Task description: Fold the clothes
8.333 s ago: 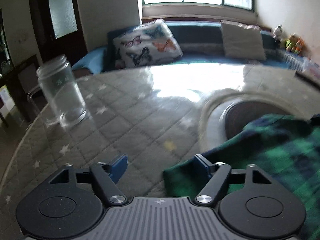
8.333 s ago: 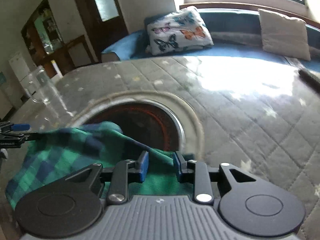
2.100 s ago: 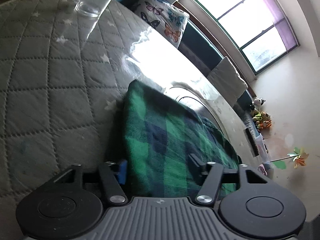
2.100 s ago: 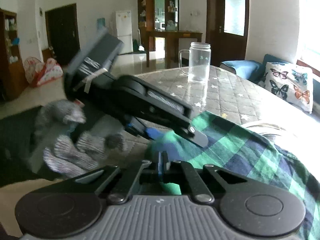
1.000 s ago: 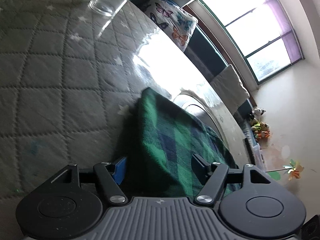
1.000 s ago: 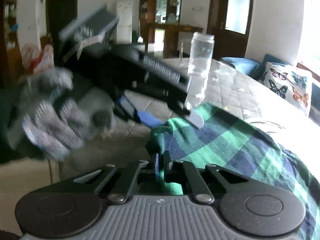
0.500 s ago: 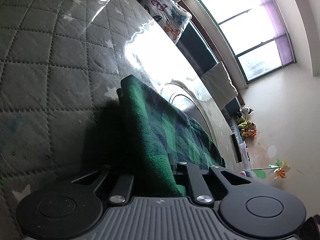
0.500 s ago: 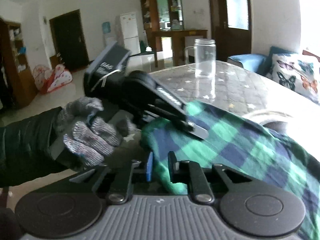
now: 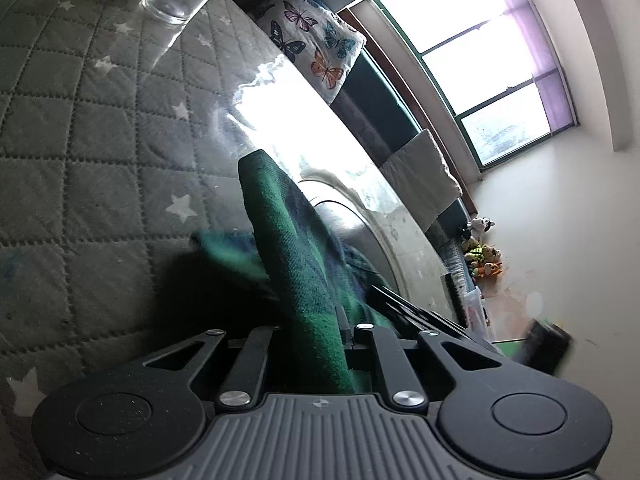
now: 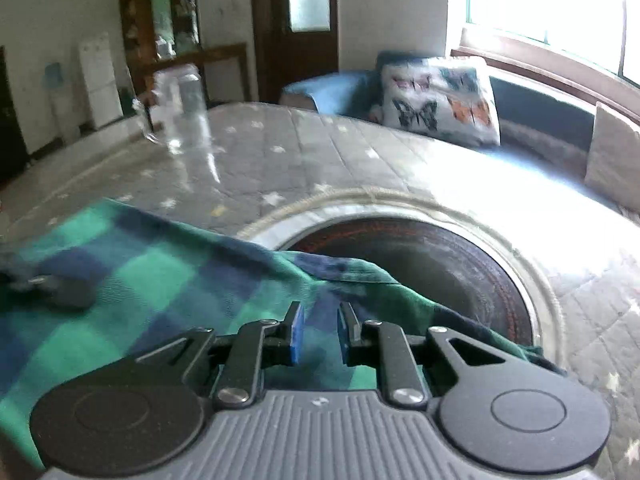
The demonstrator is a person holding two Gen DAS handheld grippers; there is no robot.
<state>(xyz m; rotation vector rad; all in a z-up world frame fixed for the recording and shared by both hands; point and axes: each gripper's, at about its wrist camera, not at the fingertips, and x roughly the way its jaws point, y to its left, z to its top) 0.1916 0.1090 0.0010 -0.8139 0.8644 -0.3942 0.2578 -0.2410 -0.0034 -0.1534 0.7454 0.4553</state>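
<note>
table (image 10: 304, 152): round, covered in grey quilted cloth with pale stars under a glossy clear sheet. on it: green-and-navy plaid garment (image 10: 132, 280), partly over a dark round centre inset (image 10: 452, 264); clear glass mug (image 10: 182, 112) near the far edge.

A cloth (image 10: 168, 280) is lying spread on a quilted table (image 10: 280, 160), its far edge draped over the near rim of a round inset (image 10: 440, 256) at the table's middle. In the left wrist view the cloth (image 9: 292, 248) is being held up off the table (image 9: 80, 120) between the closed fingers of the left gripper (image 9: 320, 332). The right gripper (image 10: 319, 334) is positioned over the cloth's near part, fingers slightly apart with cloth seen between them. A glass mug (image 10: 180, 108) is standing on the table's far left, well apart from the cloth. Behind the table a sofa (image 10: 540, 112) is sitting under a window (image 10: 552, 4), with a pillow (image 10: 436, 100) resting on it.
</note>
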